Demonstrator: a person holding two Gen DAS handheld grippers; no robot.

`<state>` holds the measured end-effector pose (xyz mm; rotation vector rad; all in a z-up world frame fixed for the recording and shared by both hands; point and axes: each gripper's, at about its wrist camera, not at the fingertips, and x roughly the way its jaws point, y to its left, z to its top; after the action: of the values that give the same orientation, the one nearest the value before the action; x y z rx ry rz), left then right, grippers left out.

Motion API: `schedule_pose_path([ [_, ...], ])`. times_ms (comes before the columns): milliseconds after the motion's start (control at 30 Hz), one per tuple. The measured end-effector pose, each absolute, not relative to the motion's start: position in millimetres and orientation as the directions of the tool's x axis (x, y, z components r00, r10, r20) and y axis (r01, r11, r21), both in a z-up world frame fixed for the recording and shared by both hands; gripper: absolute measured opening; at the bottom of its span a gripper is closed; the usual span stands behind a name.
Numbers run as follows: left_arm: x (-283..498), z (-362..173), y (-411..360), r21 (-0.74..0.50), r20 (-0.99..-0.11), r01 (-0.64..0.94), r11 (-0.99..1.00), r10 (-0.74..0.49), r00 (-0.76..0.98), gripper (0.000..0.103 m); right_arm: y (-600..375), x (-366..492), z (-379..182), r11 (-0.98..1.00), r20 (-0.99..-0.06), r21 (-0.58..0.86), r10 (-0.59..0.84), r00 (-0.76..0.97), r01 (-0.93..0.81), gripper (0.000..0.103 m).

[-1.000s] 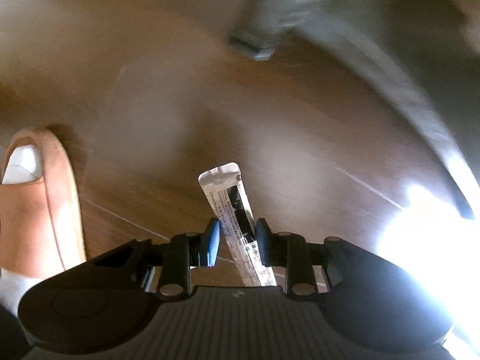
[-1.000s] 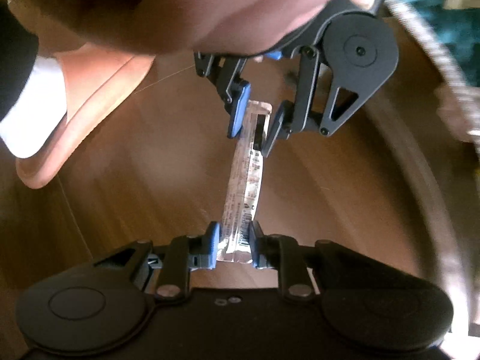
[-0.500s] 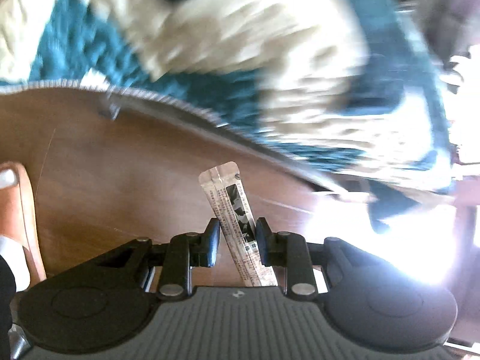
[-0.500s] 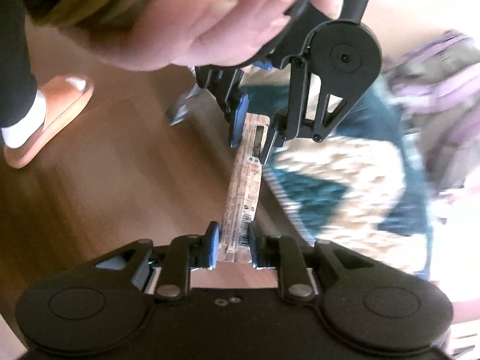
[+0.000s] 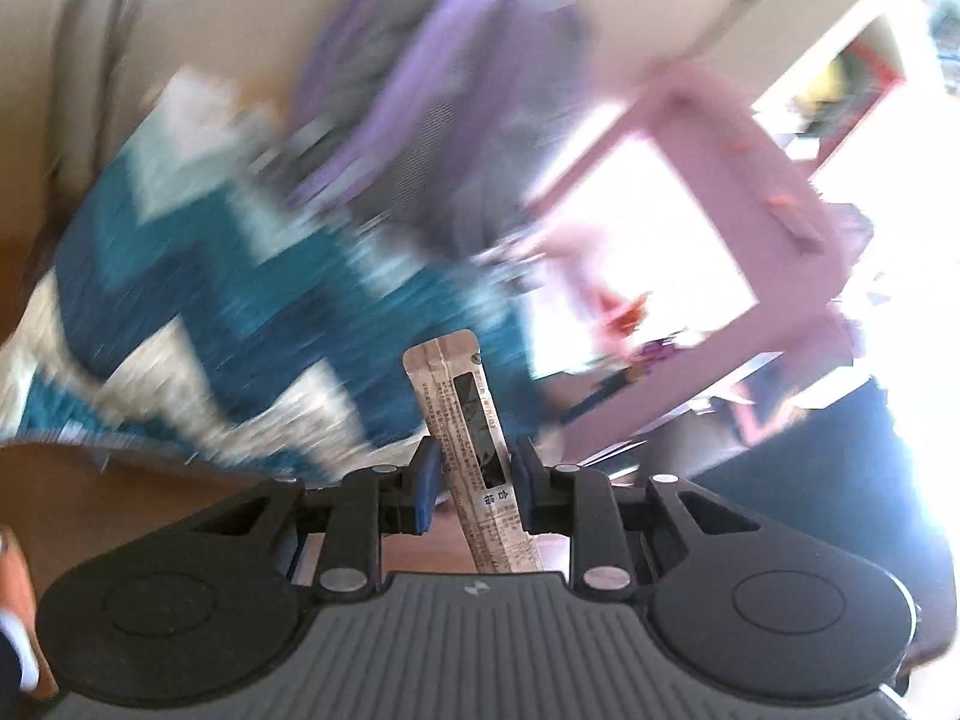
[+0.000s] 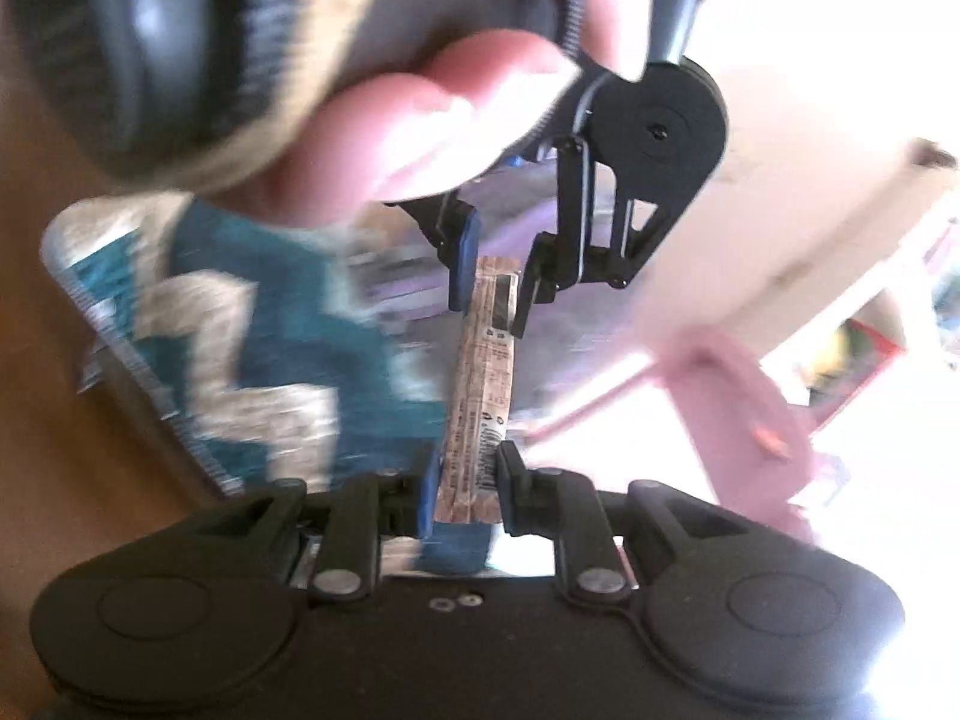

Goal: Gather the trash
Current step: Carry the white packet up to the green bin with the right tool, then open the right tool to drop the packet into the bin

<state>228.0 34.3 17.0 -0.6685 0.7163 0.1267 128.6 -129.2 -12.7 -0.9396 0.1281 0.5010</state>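
Note:
A long, narrow stick wrapper (image 6: 483, 384) with printed text is stretched between my two grippers. My right gripper (image 6: 468, 474) is shut on its near end at the bottom of the right wrist view. My left gripper (image 6: 489, 294), held by a hand (image 6: 420, 138), is shut on the far end above it. In the left wrist view, the wrapper (image 5: 459, 414) stands up between the pads of the left gripper (image 5: 474, 456), with its sealed tip poking out past the fingertips. Both views are blurred by motion.
A teal and cream patterned rug (image 5: 198, 300) lies on a brown wooden floor (image 6: 54, 420). A purple and grey backpack (image 5: 432, 90) sits at its far side. Pink furniture (image 5: 750, 180) stands to the right against glaring light. An orange slipper's edge (image 5: 9, 570) shows at lower left.
Both grippers have risen from the wooden floor with the wrapper still held between them. The views have swung from the floor up to the rug, backpack and pink furniture.

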Motion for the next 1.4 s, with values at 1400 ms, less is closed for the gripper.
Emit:
schedule_pose_path([
  [1400, 391.0, 154.3, -301.5, -0.279, -0.625, 0.206, 0.938, -0.34, 0.703, 0.025, -441.3, 346.0, 119.6, 0.969, -0.63, -0.117, 0.099, 0.77, -0.22, 0.024],
])
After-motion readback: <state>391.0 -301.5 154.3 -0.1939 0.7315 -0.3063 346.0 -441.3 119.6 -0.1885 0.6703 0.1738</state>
